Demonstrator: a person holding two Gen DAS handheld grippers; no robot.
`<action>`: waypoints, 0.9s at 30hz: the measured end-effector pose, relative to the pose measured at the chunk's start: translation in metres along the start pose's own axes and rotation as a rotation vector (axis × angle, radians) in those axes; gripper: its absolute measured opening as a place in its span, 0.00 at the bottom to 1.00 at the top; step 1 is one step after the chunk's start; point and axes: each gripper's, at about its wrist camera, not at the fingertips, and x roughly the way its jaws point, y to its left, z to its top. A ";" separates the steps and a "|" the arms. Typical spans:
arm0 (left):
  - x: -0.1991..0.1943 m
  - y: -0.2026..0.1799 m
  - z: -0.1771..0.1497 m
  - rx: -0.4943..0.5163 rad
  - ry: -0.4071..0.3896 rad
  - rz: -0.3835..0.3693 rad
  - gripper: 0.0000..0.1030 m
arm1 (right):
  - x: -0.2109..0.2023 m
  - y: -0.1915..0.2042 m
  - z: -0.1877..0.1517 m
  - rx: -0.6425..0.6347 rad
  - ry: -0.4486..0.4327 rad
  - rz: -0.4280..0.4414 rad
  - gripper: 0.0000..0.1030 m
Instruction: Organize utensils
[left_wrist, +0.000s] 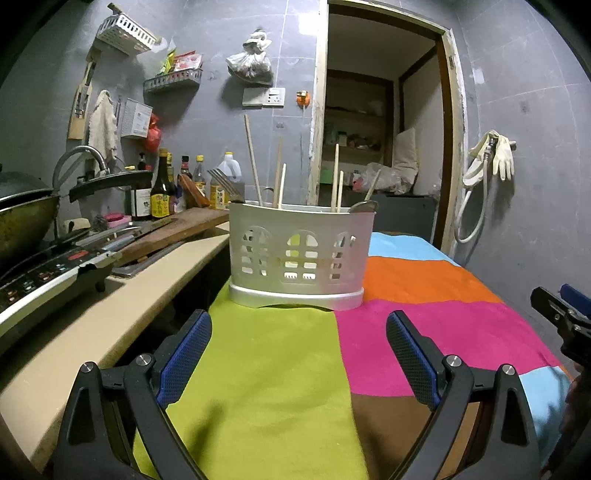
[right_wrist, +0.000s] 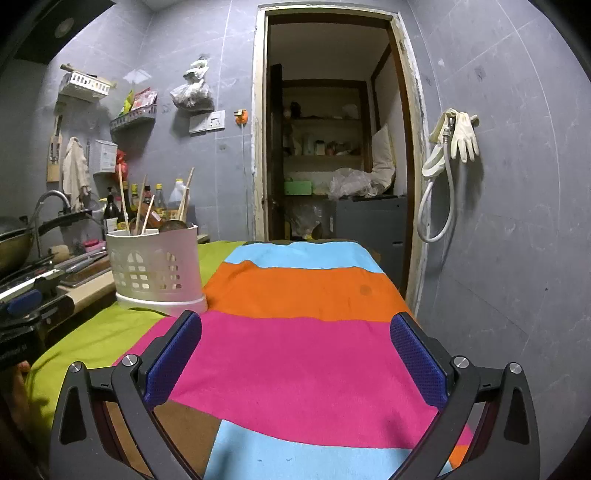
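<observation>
both the left gripper (left_wrist: 299, 347) and right gripper (right_wrist: 295, 350) gape wide, holding nothing. chopsticks (left_wrist: 255, 162) stand in the white holder (left_wrist: 299, 258) on the striped cloth (right_wrist: 295, 354)

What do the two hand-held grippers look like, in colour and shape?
The left hand-held gripper and the right hand-held gripper look alike: black angular arms with triangular cut-outs and round silver bolts, carrying flat finger pads covered in blue, finely dimpled rubber. No cables or sleeves are visible.

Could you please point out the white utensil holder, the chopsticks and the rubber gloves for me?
white utensil holder (left_wrist: 299, 254): left wrist view, front wall.
chopsticks (left_wrist: 253, 162): left wrist view, shaft of the tallest one.
rubber gloves (right_wrist: 466, 138): right wrist view, palm.
</observation>
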 end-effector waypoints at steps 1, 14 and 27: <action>0.000 0.000 0.000 0.000 0.000 -0.002 0.90 | 0.000 0.000 0.000 -0.001 0.001 0.000 1.00; 0.001 -0.002 -0.001 0.009 -0.002 -0.003 0.90 | 0.000 0.001 0.000 -0.002 0.002 0.000 1.00; 0.000 -0.002 -0.001 0.010 -0.004 -0.003 0.90 | 0.000 0.002 0.000 -0.001 0.001 0.000 1.00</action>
